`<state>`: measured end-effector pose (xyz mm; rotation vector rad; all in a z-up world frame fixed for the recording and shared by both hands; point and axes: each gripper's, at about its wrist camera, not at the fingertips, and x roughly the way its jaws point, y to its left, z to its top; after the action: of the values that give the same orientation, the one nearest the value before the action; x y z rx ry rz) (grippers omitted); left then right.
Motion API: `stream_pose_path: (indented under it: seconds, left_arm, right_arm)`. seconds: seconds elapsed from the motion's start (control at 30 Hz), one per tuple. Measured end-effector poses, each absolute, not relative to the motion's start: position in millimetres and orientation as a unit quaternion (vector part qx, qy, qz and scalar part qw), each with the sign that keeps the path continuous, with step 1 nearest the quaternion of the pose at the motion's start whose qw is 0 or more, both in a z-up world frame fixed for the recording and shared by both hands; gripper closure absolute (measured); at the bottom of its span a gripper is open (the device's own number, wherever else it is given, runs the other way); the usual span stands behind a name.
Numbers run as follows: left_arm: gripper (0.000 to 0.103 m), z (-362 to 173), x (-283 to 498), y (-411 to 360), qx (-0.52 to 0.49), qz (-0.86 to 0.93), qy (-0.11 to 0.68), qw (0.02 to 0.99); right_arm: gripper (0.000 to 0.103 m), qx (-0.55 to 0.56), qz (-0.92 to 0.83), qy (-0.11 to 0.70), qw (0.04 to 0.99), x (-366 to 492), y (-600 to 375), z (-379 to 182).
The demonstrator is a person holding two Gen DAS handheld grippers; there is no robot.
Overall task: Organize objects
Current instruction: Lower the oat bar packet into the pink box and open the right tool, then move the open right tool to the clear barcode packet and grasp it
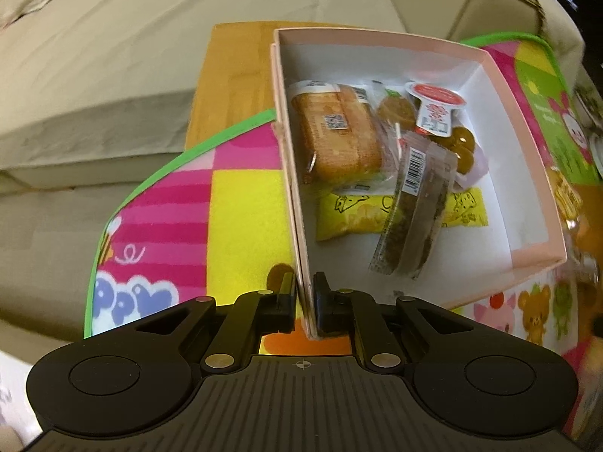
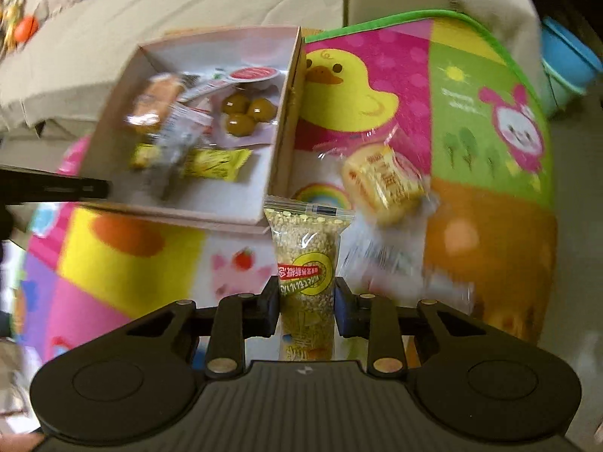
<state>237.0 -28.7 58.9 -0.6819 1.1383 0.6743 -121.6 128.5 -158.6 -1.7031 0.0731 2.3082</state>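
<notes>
Left wrist view shows my left gripper closed on the near wall of the shallow pink cardboard box with a white inside, one finger outside and one inside. The box sits on a colourful children's play mat with a green border, which lies over a wooden counter, beside a beige sofa. Inside the box I see a golden bread loaf in clear wrap, a small cup with a red and white lid, brown round sweets in clear plastic, a flat yellow snack packet and a long clear packet with a dark bar and a barcode lying across the yellow one. In the right wrist view my right gripper holds a tall clear pouch of pale grains with a yellow and red label, pressed between both fingers, upright, just in front of the box's near right corner. To the right of it, on the mat, lies a yellow wrapped cake in crinkled clear plastic, blurred. A blue plastic container stands at the far right, off the mat.
</notes>
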Motion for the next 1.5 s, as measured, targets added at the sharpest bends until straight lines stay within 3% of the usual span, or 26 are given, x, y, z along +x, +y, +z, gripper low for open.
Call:
stream_pose_path:
  seconds: [0.23, 0.5, 0.8, 0.87, 0.97, 1.0, 1.17, 1.5]
  left_arm:
    - [0.090, 58, 232, -18, -0.294, 0.270, 0.510, 0.762]
    - [0.088, 58, 225, -9, -0.310, 0.251, 0.505, 0.765]
    - [0.088, 54, 230, -7, -0.313, 0.234, 0.509, 0.767]
    - [0.088, 55, 231, -8, -0.304, 0.228, 0.512, 0.770]
    - [0.088, 55, 231, -8, -0.300, 0.223, 0.513, 0.773]
    - [0.088, 55, 231, -8, -0.300, 0.224, 0.512, 0.773]
    - [0.089, 55, 233, -9, -0.301, 0.232, 0.512, 0.770]
    - [0.092, 53, 234, -15, -0.284, 0.243, 0.525, 0.765]
  right_arm:
    - [0.075, -0.564, 0.810, 0.055, 0.152, -95, 80, -88]
    - [0.075, -0.525, 0.838, 0.059, 0.138, -138, 32, -29]
    - [0.075, -0.543, 0.825, 0.091, 0.128, -249, 15, -62]
    - [0.072, -0.539, 0.826, 0.103, 0.130, -270, 17, -72]
    - [0.056, -0.530, 0.829, 0.101, 0.144, -278, 22, -80]
    - [0.049, -0.527, 0.831, 0.103, 0.147, -273, 24, -79]
    - [0.041, -0.525, 0.825, 0.115, 0.175, -222, 47, -77]
    - [0.036, -0.578, 0.767, 0.044, 0.275, -79, 107, -100]
